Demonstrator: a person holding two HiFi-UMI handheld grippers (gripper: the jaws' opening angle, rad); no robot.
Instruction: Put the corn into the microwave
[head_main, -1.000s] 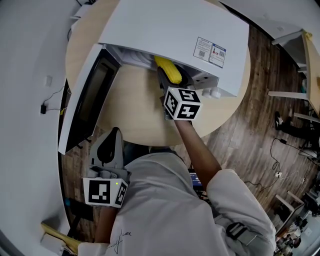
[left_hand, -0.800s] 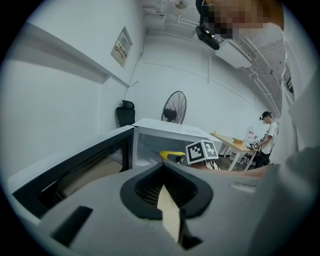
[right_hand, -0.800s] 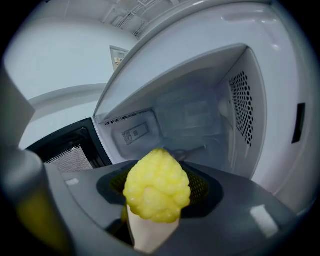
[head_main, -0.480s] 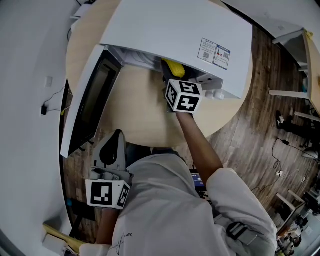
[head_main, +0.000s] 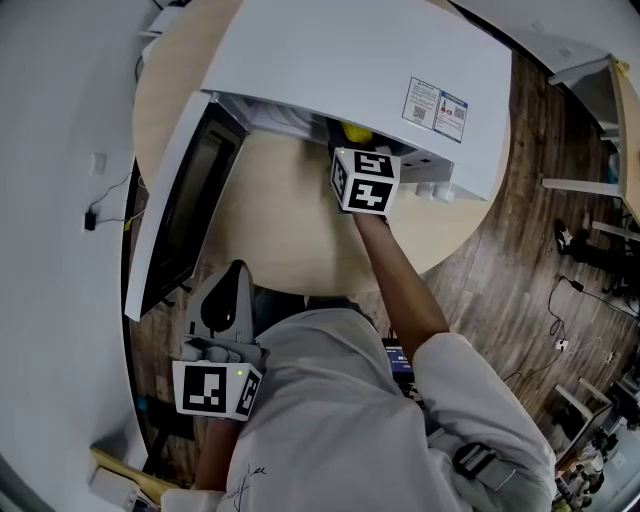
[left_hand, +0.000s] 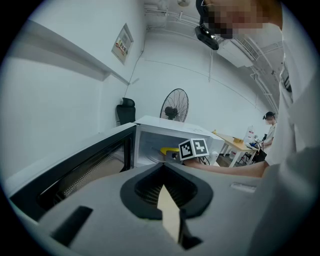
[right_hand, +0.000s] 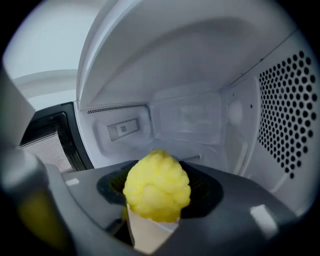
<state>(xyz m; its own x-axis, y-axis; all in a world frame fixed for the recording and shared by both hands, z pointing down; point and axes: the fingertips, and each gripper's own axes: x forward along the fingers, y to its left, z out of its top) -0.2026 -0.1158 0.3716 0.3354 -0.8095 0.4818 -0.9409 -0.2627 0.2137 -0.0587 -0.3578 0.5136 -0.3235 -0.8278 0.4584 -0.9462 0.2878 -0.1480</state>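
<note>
- Corn (right_hand: 156, 187): a yellow, knobbly cob seen end-on, clamped between the jaws of the right gripper (right_hand: 155, 215), inside the mouth of the cavity.
- Microwave (head_main: 350, 70): white, standing on the round wooden table (head_main: 280, 220), its dark-windowed door (head_main: 180, 200) swung wide open.

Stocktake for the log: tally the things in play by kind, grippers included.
microwave: 1
corn: 1
round table: 1
grippers: 2 (left gripper, right gripper)
Total: 5
</note>
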